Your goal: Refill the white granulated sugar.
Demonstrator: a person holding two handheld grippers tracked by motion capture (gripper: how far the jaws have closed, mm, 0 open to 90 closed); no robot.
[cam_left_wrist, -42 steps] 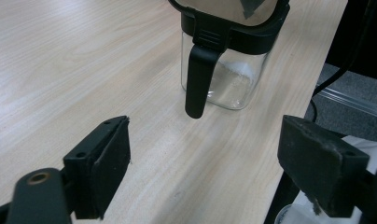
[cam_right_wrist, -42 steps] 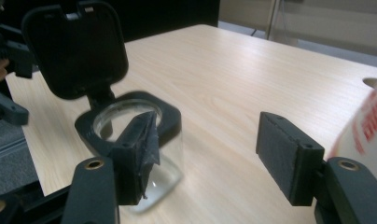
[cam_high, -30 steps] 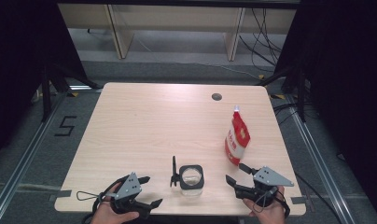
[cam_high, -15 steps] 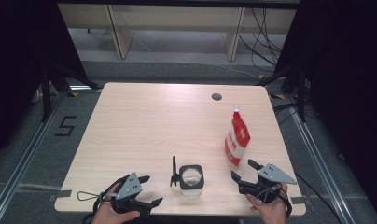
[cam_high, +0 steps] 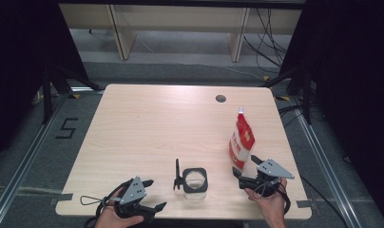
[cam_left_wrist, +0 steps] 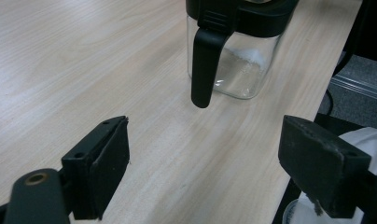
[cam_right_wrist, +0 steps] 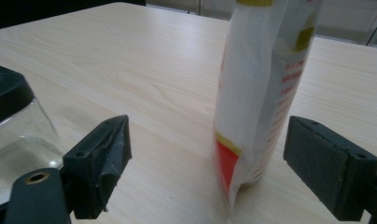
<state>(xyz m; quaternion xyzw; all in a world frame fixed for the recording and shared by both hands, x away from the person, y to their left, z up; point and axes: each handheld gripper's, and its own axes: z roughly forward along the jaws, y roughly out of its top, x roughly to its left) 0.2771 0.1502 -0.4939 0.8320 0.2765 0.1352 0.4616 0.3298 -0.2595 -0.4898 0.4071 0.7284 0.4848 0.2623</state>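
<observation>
A clear glass jar [cam_high: 196,183] with a black rim and a black upright handle stands near the table's front edge; a little white powder lies in it [cam_left_wrist: 238,60]. To its right stands a red and white pouch [cam_high: 241,140], upright. My left gripper [cam_high: 154,194] rests at the front left, open and empty, its jaws [cam_left_wrist: 205,140] pointing at the jar from a short way off. My right gripper [cam_high: 244,167] is just in front of the pouch; its jaws have just been opening and stand wide [cam_right_wrist: 210,135]. The pouch [cam_right_wrist: 256,84] is ahead between them, untouched. The jar [cam_right_wrist: 14,126] shows at that view's left.
The wooden table [cam_high: 157,123] has a round cable hole [cam_high: 221,99] at the back right. Its front edge runs just under both hands. A thin cable loop [cam_high: 88,199] trails left of the left gripper. Metal floor rails flank the table.
The right gripper has edged a little closer to the pouch and its jaws stand wider apart. The left gripper, jar and pouch have stayed put.
</observation>
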